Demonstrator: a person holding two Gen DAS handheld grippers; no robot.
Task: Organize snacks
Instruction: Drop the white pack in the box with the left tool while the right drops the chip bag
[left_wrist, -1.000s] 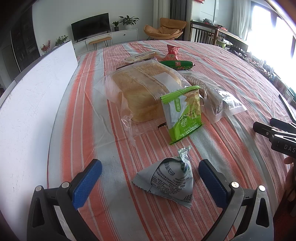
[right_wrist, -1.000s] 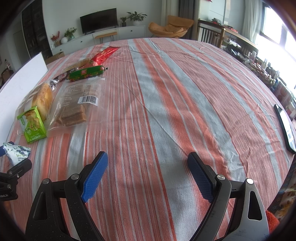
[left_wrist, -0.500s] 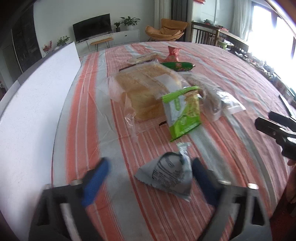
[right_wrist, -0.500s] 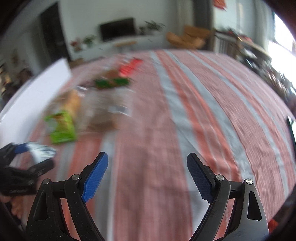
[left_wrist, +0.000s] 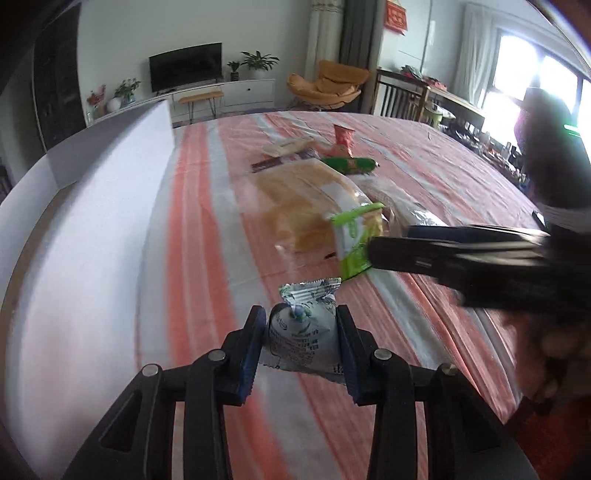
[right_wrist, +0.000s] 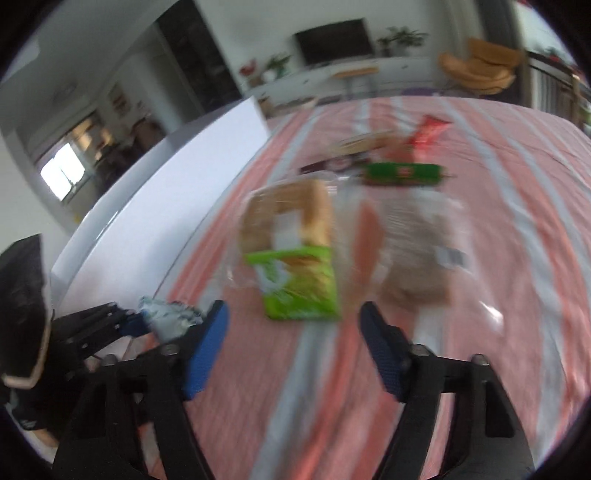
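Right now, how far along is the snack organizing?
Nothing looks sorted yet. In hand: the left gripper is shut on the small silver-grey foil packet. The right gripper is open, nearing the green snack pouch. The bagged bread loaf and green sausage remain.

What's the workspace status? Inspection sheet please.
Surface: table under a striped cloth, orange and grey; white board along its left edge.
Job's things: grey packet in the left gripper; green packet leaning on the bread bag; second clear bag beside it; green sausage, red packet and a flat wrapper farther back.
Clutter: nothing seen.
Grippers: left gripper shut on the grey packet; right gripper open, short of the green packet, holding nothing.
Cables: nothing seen.
Surroundings: living room, TV, orange chair, plants, bright window at right. Right view is motion-blurred.
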